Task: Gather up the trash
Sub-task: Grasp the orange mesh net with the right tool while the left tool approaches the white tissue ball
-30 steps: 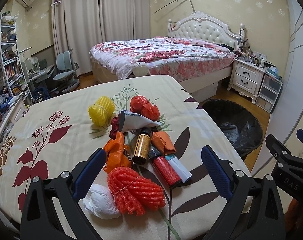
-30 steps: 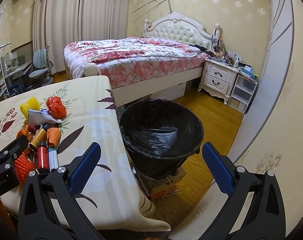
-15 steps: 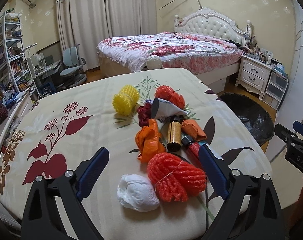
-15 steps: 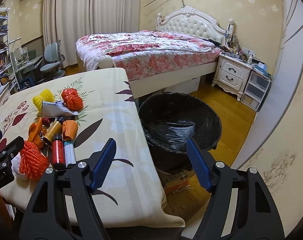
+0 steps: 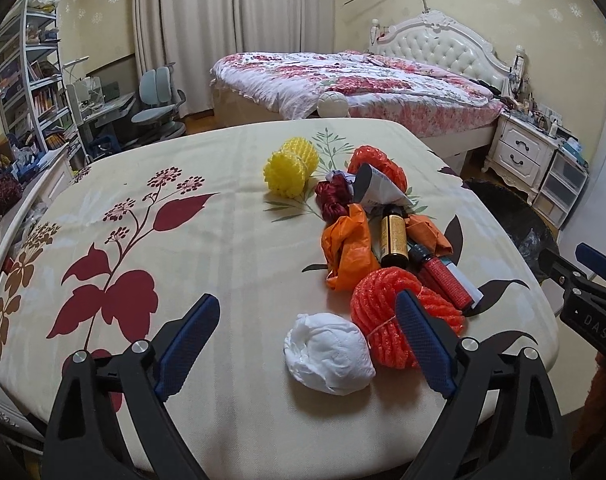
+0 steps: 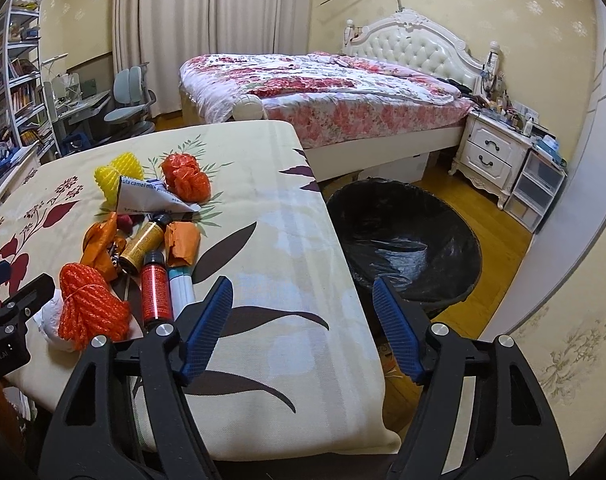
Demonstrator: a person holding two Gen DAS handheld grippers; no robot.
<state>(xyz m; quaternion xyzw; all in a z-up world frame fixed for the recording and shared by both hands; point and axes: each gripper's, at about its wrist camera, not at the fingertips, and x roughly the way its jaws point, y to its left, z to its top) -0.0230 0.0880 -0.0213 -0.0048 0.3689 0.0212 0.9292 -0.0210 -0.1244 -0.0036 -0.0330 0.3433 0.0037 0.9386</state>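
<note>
A heap of trash lies on a table draped in a leaf-print cloth, in a bedroom. The left tool, its blue pads spread wide and gripping nothing, hovers at the table's near edge. A crumpled white tissue wad sits between the pads, closer to the right one, and an orange foam net lies partly behind that right pad. Farther back lie an orange plastic bag, a gold bottle, a red bottle and a yellow foam net. The right tool, also released and empty, hangs over the table's right edge, with the trash to its left. A black-lined trash bin stands on the floor just right of the table.
</note>
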